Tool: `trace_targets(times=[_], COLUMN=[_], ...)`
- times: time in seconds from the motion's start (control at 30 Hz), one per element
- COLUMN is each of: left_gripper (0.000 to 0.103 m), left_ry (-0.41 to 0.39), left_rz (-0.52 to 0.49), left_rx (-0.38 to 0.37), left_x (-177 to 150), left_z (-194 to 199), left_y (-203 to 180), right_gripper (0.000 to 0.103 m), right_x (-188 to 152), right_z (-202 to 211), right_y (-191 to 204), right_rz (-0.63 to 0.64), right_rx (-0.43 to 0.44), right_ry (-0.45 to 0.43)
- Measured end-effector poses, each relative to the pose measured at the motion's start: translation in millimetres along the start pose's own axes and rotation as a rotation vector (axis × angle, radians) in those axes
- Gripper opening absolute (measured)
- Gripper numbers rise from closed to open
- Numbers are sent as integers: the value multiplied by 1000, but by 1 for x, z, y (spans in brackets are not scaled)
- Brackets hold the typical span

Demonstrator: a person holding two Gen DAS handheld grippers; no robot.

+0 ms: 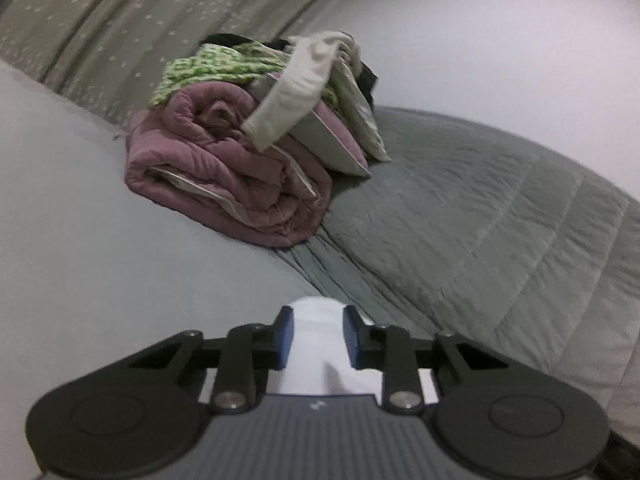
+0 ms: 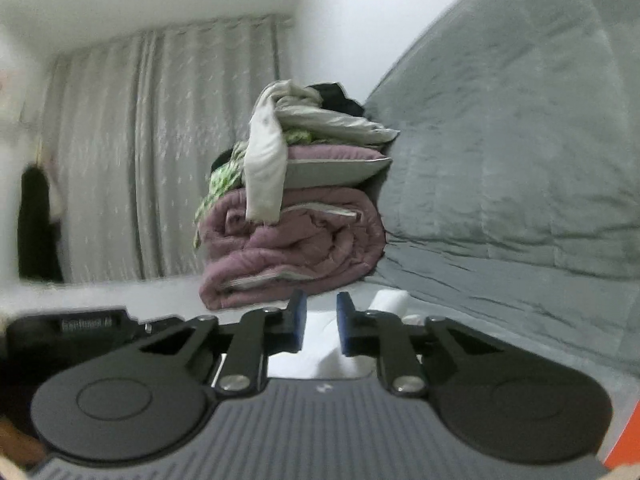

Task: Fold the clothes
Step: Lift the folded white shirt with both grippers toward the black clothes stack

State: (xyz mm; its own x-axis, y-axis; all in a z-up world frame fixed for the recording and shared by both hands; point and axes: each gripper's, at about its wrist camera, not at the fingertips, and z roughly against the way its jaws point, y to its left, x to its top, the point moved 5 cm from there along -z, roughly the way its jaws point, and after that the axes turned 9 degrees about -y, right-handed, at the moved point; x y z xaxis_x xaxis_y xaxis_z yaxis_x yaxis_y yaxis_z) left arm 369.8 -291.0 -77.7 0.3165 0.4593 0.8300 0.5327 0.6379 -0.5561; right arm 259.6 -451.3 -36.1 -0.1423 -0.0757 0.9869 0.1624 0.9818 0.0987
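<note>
Where the two views begin, nearest the lenses, each pair of tongs grips white cloth: left gripper (image 1: 318, 322), jaws drawn in on a bunched fold of the white garment (image 1: 316, 344), blue pads pressing its sides; right gripper (image 2: 321, 312), jaws narrower, white cloth between and below the pads, apparently pinched, though the contact itself is partly hidden

Next out: pale sheet (image 1: 100, 248) on the left of the left view, flat, bare; grey quilt (image 1: 480, 220) beside it, stitched in panels, lightly rumpled. The garment lies low at the join of the two, just ahead of the tools

Middle distance: pile (image 2: 292, 216) on the bed, made up of a mauve rolled comforter (image 1: 224, 168) at the bottom, a mauve-edged pillow on it, a green printed cloth, a cream strip hanging down the front, something black at the top. Stacked loosely, not squared

Far: grey patterned curtain (image 2: 160, 152), white wall, a dark shape at the left edge, unidentified

Progress, as judged: early to middle. One white piece in hand, its fold not yet readable; how much of the pile counts as finished cannot be told
</note>
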Motion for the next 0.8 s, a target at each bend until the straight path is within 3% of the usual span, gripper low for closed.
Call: trace_targets(times=[0.17,0.3,0.37,0.67,0.8], left_gripper=[24,24,26,26,29], left_ry=[52,94,105,99,95], left_rz=[-44,-82,-91,-113,-124], left_rx=[-8,5,12,33,46], left_x=[-12,-23,-27,-28,-27], left_z=[-6,-12,-13,-11,-10], left_y=[-4,-3,-1,-4,-7], right_gripper=[12,9,8,9,22], right_x=[-12,-33,-38,-32,-27], right_z=[-12,-24,-24,-18,-14], right_y=[-8,-20,-22,-17,-11], right_rz=[25,-11,-19,-58,-62], right_rx=[-59,-121,-136,-128,-109], right_ry=[54,190,213,180,157])
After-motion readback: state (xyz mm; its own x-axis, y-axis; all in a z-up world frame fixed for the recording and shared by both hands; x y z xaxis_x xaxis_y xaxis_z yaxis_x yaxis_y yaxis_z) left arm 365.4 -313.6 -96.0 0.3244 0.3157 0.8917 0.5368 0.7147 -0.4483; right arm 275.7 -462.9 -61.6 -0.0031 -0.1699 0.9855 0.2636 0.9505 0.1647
